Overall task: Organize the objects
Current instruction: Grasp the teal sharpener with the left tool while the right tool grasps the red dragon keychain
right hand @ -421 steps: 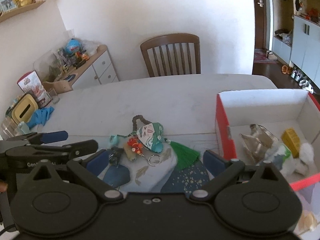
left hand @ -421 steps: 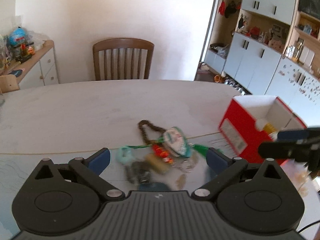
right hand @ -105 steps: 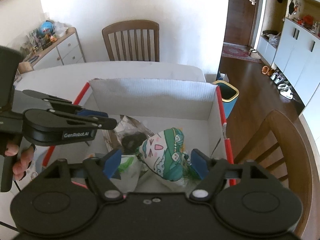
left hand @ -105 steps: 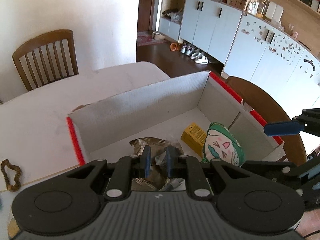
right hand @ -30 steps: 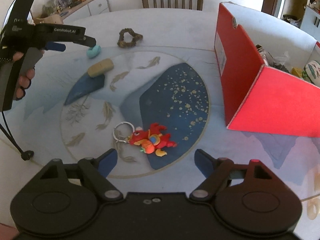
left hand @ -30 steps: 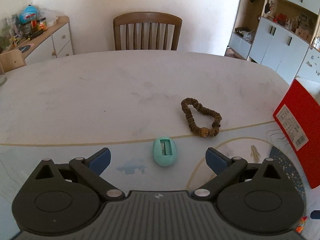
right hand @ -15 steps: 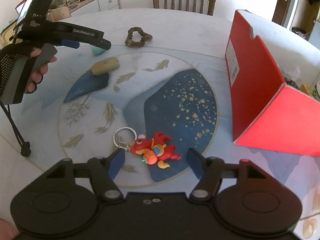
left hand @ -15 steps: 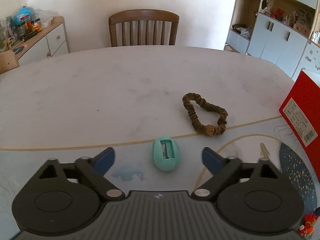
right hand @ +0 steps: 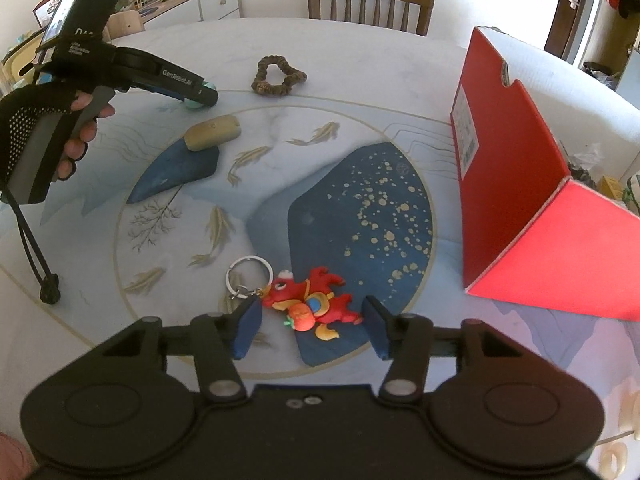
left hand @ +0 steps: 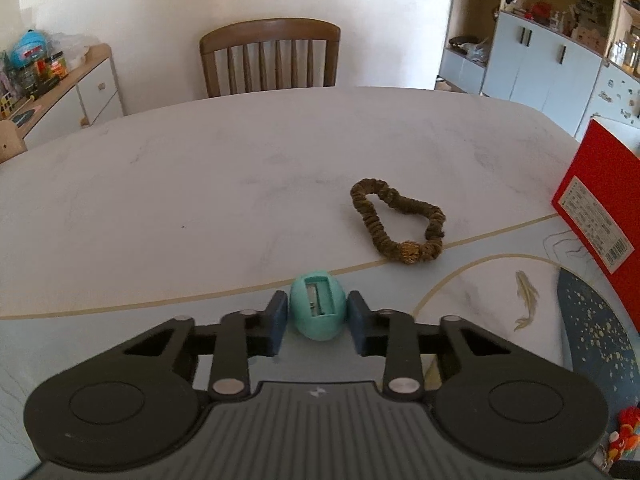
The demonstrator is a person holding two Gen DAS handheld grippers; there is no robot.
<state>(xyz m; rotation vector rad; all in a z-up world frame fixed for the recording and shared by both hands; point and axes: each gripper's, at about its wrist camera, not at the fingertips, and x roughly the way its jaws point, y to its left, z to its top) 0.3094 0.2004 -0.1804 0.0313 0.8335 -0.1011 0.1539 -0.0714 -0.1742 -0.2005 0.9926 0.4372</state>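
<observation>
A teal egg-shaped sharpener [left hand: 318,308] lies on the table mat between the blue pads of my left gripper [left hand: 317,320]. Its jaws are closing, and the pads stand against the sharpener's sides. The right wrist view shows that left gripper [right hand: 204,94] from the side, held by a gloved hand [right hand: 36,120]. My right gripper [right hand: 312,330] straddles a red dragon keychain [right hand: 312,304] with a metal ring [right hand: 248,274]. Those jaws are closing too, with gaps left on both sides. A brown scrunchie [left hand: 400,220] lies beyond the sharpener.
A red cardboard box [right hand: 508,160] with items inside stands at the table's right. A tan oblong object [right hand: 213,133] lies on the mat near the left gripper. A wooden chair [left hand: 272,56] stands behind the table, and a cluttered sideboard [left hand: 60,92] is at the far left.
The left jaws came in from wide open to the sharpener's sides. The right jaws narrowed around the dragon keychain. Neither hand shifted much.
</observation>
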